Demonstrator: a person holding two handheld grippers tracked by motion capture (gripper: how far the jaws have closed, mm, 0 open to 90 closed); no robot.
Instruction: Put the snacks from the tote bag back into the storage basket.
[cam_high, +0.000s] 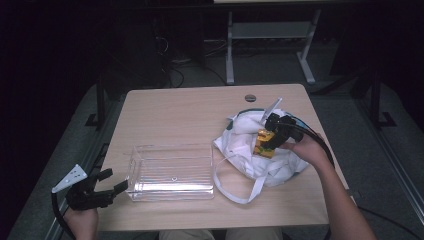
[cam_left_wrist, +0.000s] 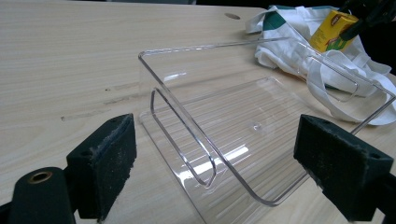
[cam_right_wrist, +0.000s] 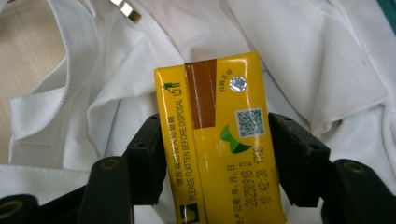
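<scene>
A yellow drink carton (cam_right_wrist: 219, 140) sits clamped between the two black jaws of my right gripper (cam_right_wrist: 217, 156), just above a white cloth bag (cam_right_wrist: 327, 60). From above, that carton (cam_high: 264, 143) and the right gripper (cam_high: 272, 134) hover over the bag (cam_high: 260, 155) on the table's right side. A clear plastic tray (cam_high: 172, 172) lies empty at the table's front middle. My left gripper (cam_high: 111, 182) is open beside the tray's left end, at the table's front left edge. Its jaws frame the tray (cam_left_wrist: 243, 135) with nothing between them; the carton (cam_left_wrist: 332, 31) appears far off.
The wooden table (cam_high: 175, 112) has a round cable hole (cam_high: 250, 98) near its far edge. The bag's long white straps (cam_high: 235, 192) trail toward the front edge beside the tray. Dark floor and desk legs lie beyond the table.
</scene>
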